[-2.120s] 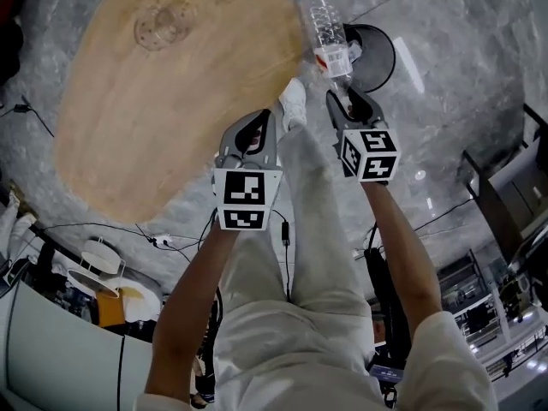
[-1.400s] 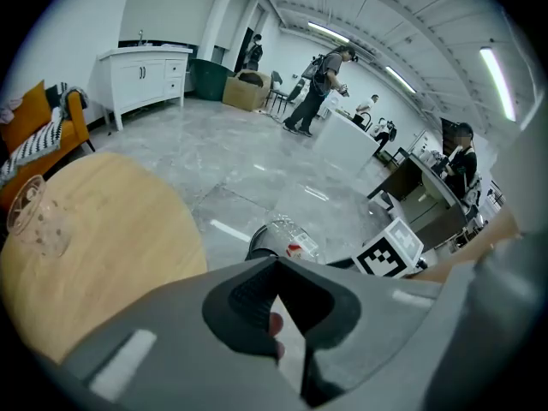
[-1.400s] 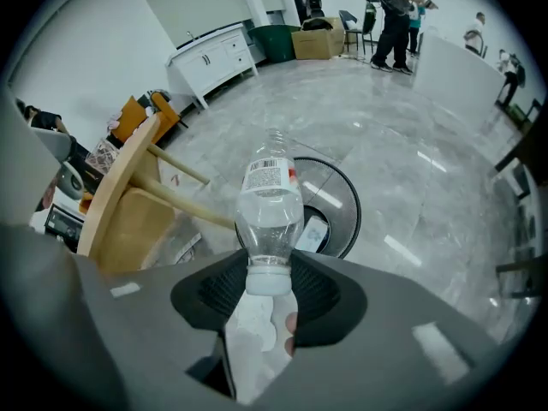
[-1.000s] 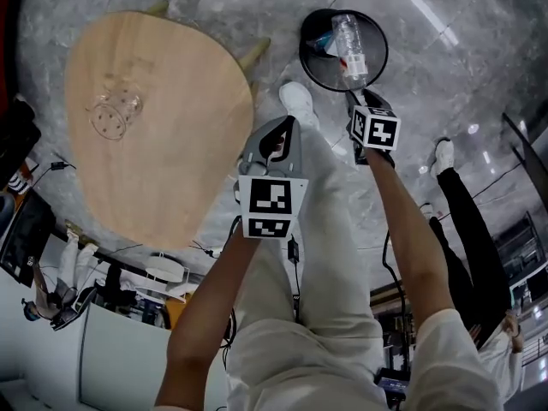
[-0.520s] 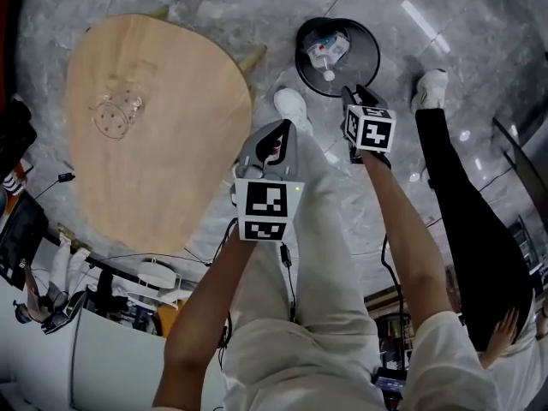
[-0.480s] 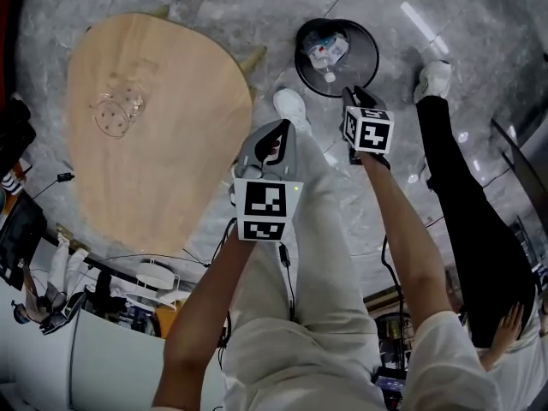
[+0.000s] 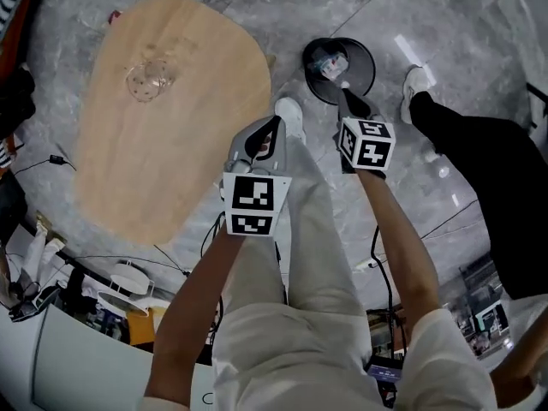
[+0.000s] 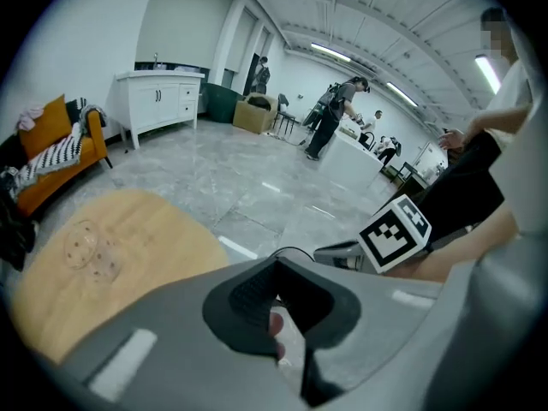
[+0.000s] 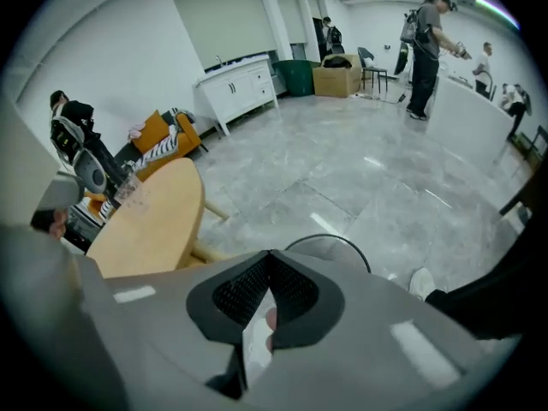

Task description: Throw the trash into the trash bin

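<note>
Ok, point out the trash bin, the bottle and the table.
trash bin point(image 7: 363, 74), head view, dark inner wall.
bottle point(image 7: 328, 61), head view, its body, inside the bin.
table point(image 7: 171, 135), head view, bare wooden top.

in the right gripper view the right claw point(image 9: 270, 264) and its body hide most of the trash bin point(image 9: 330, 245); we see only its rim. in the head view the trash point(image 7: 330, 62) inside is too small to name.

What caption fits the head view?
A clear plastic bottle in the round black trash bin; right claw, jaws just closed empty, by its rim; left claw shut alongside.
</note>
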